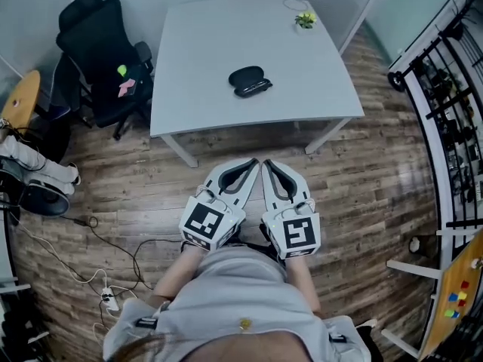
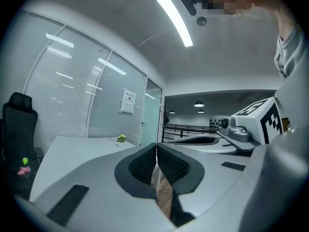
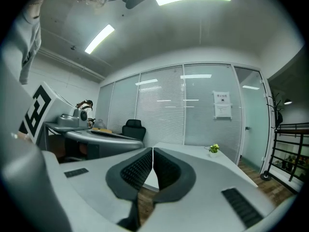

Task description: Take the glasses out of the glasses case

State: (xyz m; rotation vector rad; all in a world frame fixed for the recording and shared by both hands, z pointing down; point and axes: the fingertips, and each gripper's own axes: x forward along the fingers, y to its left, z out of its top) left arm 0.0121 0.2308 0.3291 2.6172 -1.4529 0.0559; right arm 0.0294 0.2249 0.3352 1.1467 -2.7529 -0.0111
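Glasses case (image 1: 249,81), black and seemingly hard-shelled, lies near the middle of the desk (image 1: 189,51). It is probably light and slick: steady the base and lift at the lid's rim, since the glasses inside are fragile. Both left tongs (image 1: 253,163) and right tongs (image 1: 266,164) are clenched on nothing, short of the near edge.

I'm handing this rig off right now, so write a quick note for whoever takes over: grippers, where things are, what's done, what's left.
Left gripper: fingers shut, empty, over the floor short of the table.
Right gripper: also shut and empty, right beside the left one.
Glasses case: black, near the middle of the table, neither gripper touching it; can't tell whether it's open.
Done: nothing yet.
Left: reach the case, open it if shut, lift the glasses out.
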